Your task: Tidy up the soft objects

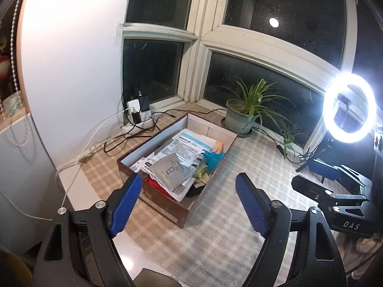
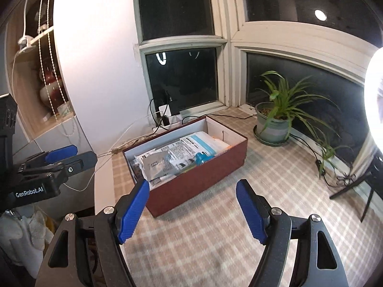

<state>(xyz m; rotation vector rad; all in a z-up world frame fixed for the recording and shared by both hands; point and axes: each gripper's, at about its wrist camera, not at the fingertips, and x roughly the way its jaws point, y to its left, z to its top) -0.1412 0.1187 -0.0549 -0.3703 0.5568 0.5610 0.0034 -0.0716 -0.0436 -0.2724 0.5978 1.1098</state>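
Observation:
A dark red open box (image 1: pixel 165 205) (image 2: pixel 203 179) stands on the checked tablecloth. It holds soft packets: a grey pouch (image 1: pixel 172 169) (image 2: pixel 155 165), white printed packs (image 1: pixel 186 148) (image 2: pixel 189 150), a teal item (image 1: pixel 213 159) (image 2: pixel 201 159) and yellow and black cloth (image 1: pixel 201 177). My left gripper (image 1: pixel 189 186) is open and empty, above the box's near end. My right gripper (image 2: pixel 192 189) is open and empty, in front of the box's long side. The left gripper also shows at the left edge of the right wrist view (image 2: pixel 62 159).
A potted plant (image 1: pixel 241 117) (image 2: pixel 275 124) stands by the window behind the box. A power strip with chargers and cables (image 1: pixel 138 117) (image 2: pixel 165 117) lies at the back left. A lit ring light (image 1: pixel 349 107) on a stand is at the right. The tablecloth (image 2: pixel 227 239) ends at the left.

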